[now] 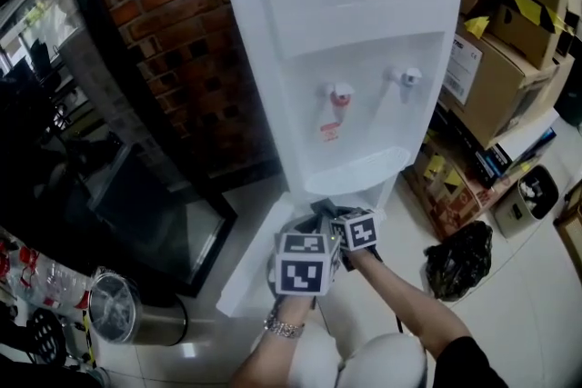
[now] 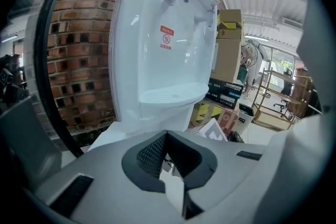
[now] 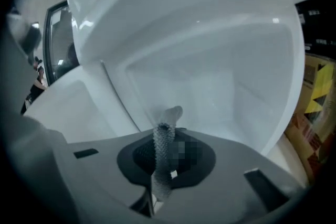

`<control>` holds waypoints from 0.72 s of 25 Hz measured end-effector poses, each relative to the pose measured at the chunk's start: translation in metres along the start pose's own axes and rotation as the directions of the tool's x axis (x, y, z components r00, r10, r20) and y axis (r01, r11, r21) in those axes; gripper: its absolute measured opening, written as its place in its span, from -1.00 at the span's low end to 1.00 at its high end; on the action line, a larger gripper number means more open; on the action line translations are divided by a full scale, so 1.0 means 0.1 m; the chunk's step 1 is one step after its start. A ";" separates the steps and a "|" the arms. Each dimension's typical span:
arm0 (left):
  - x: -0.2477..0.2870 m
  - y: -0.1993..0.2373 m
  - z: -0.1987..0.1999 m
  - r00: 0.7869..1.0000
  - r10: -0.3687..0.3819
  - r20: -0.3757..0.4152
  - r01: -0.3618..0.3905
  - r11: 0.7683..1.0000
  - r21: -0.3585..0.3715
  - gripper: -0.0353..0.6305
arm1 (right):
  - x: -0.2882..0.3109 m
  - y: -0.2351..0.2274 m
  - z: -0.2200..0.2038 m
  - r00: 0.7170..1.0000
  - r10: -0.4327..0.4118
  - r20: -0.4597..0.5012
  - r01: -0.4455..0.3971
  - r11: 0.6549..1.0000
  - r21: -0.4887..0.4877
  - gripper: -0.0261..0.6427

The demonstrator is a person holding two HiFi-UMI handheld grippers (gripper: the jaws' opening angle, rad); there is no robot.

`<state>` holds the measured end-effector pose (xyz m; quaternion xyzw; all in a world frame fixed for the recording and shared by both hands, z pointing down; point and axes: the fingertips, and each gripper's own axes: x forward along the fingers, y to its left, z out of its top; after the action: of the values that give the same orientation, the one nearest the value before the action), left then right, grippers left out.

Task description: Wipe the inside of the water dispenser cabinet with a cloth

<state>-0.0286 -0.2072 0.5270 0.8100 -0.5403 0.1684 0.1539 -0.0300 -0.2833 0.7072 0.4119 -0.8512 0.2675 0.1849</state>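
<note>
— Where's the cloth (image 3: 161, 165)?

— It's pinched in the right gripper (image 3: 164, 140). It's a grey, nubbly strip standing up between the jaws, which are clamped tight on it. It sits right at the mouth of the cabinet (image 3: 210, 92), under the water dispenser (image 1: 346, 41).

— And the left gripper (image 2: 167, 140)?

— Its jaws are together at the tips with nothing in them. It's beside the right one, aimed up at the drip tray (image 2: 173, 94) rather than into the opening.

— Will that cloth behave?

— I'd say it's light and floppy. Only a small tuft pokes past the jaws, so I reckon it'll fold over rather than press flat. A fuller bunch gripped in the middle would wipe better. The walls inside look smooth and hard, so it should slide easily.

— Is there room to work?

— It's tight, I think. The door (image 1: 255, 250) hangs open on the left, the drip tray juts out overhead, and the cabinet's rim curves close round. Cardboard boxes (image 1: 509, 32) and a black bag (image 1: 459, 259) crowd the right, though they're apart from the arms.
</note>
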 end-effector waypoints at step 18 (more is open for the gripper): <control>-0.06 0.09 0.09 0.999 -0.010 0.036 0.010 1.000 0.001 -0.88 | -0.30 -0.24 0.21 0.996 -0.047 0.069 0.043 0.997 0.068 -0.86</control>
<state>-0.0378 -0.2090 0.5164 0.8155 -0.5389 0.1534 0.1448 0.0050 -0.2904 0.6812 0.4462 -0.8383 0.2768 0.1467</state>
